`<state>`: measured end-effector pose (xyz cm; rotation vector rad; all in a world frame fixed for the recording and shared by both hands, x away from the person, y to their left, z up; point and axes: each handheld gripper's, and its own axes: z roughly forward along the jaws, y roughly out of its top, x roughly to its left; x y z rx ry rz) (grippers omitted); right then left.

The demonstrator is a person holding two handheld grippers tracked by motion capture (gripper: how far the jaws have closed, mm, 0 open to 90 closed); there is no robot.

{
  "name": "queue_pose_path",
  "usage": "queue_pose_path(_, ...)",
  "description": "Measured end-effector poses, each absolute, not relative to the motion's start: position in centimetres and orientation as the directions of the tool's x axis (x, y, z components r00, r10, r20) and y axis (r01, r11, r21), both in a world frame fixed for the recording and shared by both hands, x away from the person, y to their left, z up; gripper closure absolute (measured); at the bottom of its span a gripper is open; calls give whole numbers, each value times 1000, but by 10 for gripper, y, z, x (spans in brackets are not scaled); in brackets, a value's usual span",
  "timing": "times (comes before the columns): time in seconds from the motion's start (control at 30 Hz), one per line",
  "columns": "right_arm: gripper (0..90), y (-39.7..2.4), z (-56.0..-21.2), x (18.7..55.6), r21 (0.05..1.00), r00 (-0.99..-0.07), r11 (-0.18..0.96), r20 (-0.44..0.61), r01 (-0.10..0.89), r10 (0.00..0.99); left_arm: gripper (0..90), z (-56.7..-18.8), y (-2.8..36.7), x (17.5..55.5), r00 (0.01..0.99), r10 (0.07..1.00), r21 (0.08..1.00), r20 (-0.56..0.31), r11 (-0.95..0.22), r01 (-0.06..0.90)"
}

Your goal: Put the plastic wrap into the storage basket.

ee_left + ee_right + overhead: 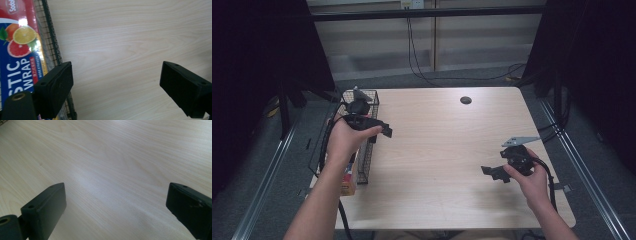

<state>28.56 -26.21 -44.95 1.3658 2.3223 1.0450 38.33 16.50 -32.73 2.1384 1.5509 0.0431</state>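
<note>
A black wire basket [368,159] stands along the table's left edge. Inside it lies a box of plastic wrap [349,179], whose blue and red face with citrus pictures [20,50] shows through the mesh [53,42]. My left gripper [384,130] hovers just right of the basket; in its own view the gripper [116,75] is open over bare wood with nothing between the jaws. My right gripper [490,172] is held low over the table's right part, pointing left. Seen along its jaws, this gripper [116,195] is open too, with nothing in it.
The light wooden table [437,145] has a small dark round grommet [465,100] near its far edge. Cables hang down behind the table. Dark curtains flank both sides, and metal rails run along the floor.
</note>
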Motion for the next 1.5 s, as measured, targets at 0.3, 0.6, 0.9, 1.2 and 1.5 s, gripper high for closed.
queue_pose_path(0.3, 28, -262, -449, 285, 688, -531, 304, 140, 659, 836, 111, -334, 151, 377, 393, 879, 417, -271, -261, 871)
queue_pose_path(0.6, 28, -262, -449, 285, 688, -529, 305, 136, 659, 838, 108, -339, 139, 371, 418, 867, 429, -272, -280, 859)
queue_pose_path(0.9, 28, -261, -450, 285, 685, -535, 310, 136, 659, 834, 107, -349, 129, 365, 448, 849, 438, -279, -302, 847)
queue_pose_path(1.2, 28, -259, -450, 284, 686, -543, 320, 131, 654, 829, 104, -361, 119, 359, 491, 824, 446, -282, -340, 828)
queue_pose_path(1.5, 28, -259, -451, 283, 684, -550, 328, 129, 652, 825, 104, -379, 109, 350, 516, 807, 452, -288, -360, 816)
